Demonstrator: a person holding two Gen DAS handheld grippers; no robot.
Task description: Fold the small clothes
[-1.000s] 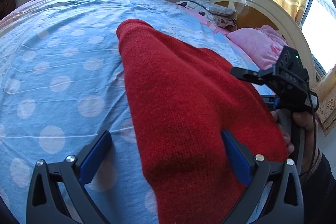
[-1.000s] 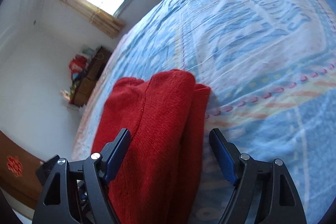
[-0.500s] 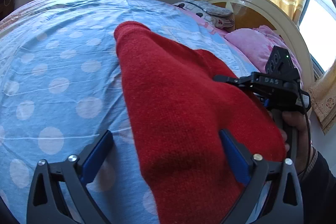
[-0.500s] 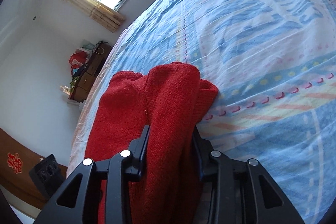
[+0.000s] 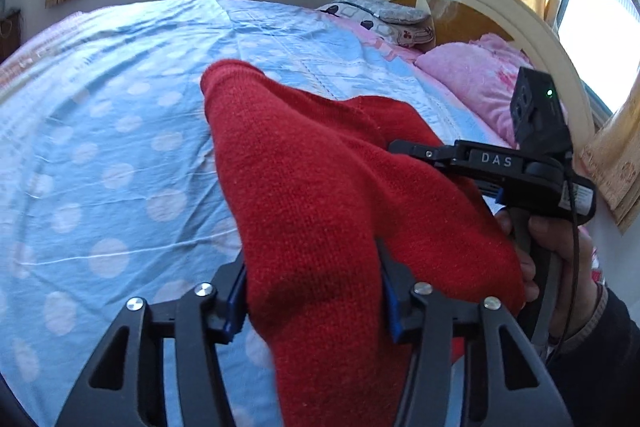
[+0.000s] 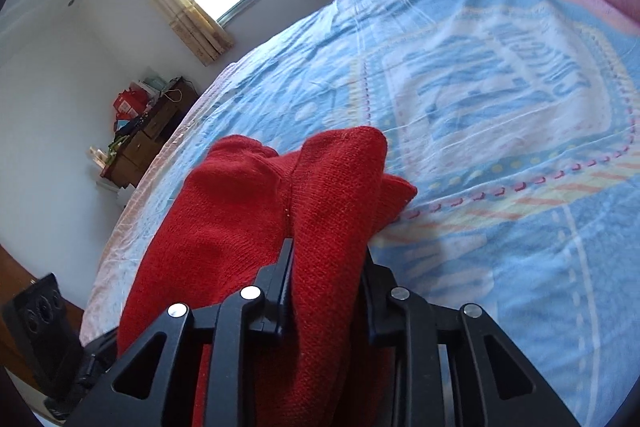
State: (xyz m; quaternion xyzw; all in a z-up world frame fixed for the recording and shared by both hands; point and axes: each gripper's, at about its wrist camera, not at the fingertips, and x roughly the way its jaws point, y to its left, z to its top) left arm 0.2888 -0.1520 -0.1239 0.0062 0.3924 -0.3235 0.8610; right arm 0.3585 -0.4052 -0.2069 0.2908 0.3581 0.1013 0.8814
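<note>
Currently, I have left claw (image 5: 314, 291) and right claw (image 6: 326, 281), jaws just closing, each pinching the red sweater (image 5: 320, 187) above the bed (image 5: 100, 147); next, fold its near edge over.

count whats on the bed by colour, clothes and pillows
red: 1, the sweater, which both grippers, left and right, have just closed their fingers on
pink: 1, the pillow
grey patterned: 1, the pillow by the headboard
total: 3
</note>
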